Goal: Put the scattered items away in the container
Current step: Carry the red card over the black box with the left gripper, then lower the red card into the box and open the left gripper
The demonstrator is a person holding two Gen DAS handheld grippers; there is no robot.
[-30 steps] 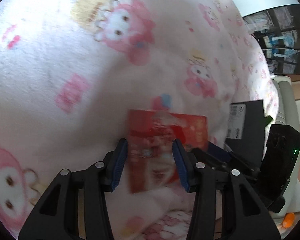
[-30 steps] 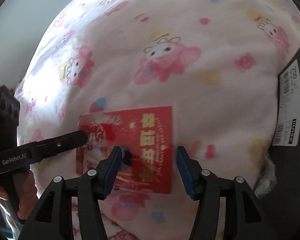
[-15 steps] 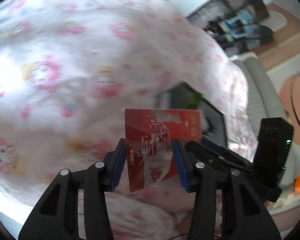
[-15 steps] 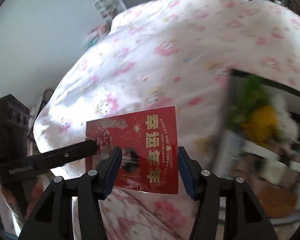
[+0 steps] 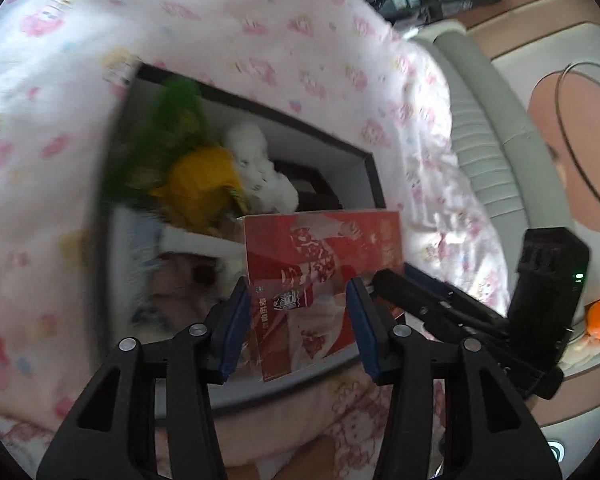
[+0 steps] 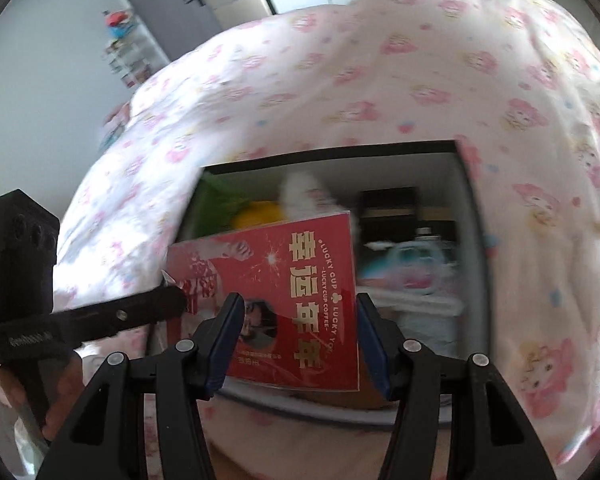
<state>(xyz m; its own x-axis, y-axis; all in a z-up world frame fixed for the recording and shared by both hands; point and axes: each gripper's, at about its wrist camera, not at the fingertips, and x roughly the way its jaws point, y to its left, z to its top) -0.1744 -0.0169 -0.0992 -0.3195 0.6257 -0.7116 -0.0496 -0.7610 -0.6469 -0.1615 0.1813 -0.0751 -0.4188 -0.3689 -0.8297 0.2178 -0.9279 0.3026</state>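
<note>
The red card (image 6: 284, 304) was held up over the near edge of the open box (image 6: 474, 240), which sat sunk in a pink patterned blanket (image 6: 340, 80). The box already held a green and yellow item (image 5: 180, 160), a white fluffy item (image 5: 256, 160) and a pale toy (image 6: 412, 268). The left gripper (image 5: 298, 322) had its fingers clamped on the card's left part; in the right wrist view one left finger reached onto that edge. The right gripper (image 6: 298, 340) had its pads set against the card's right part, apparently gripping it as well. The two-handed hold carried the main risk, in my judgement: if one hand moved faster or let go late, the thin card could bend, twist or tear. An early release might drop it on the rim or blanket. The crowded contents might also leave it propped on end.
</note>
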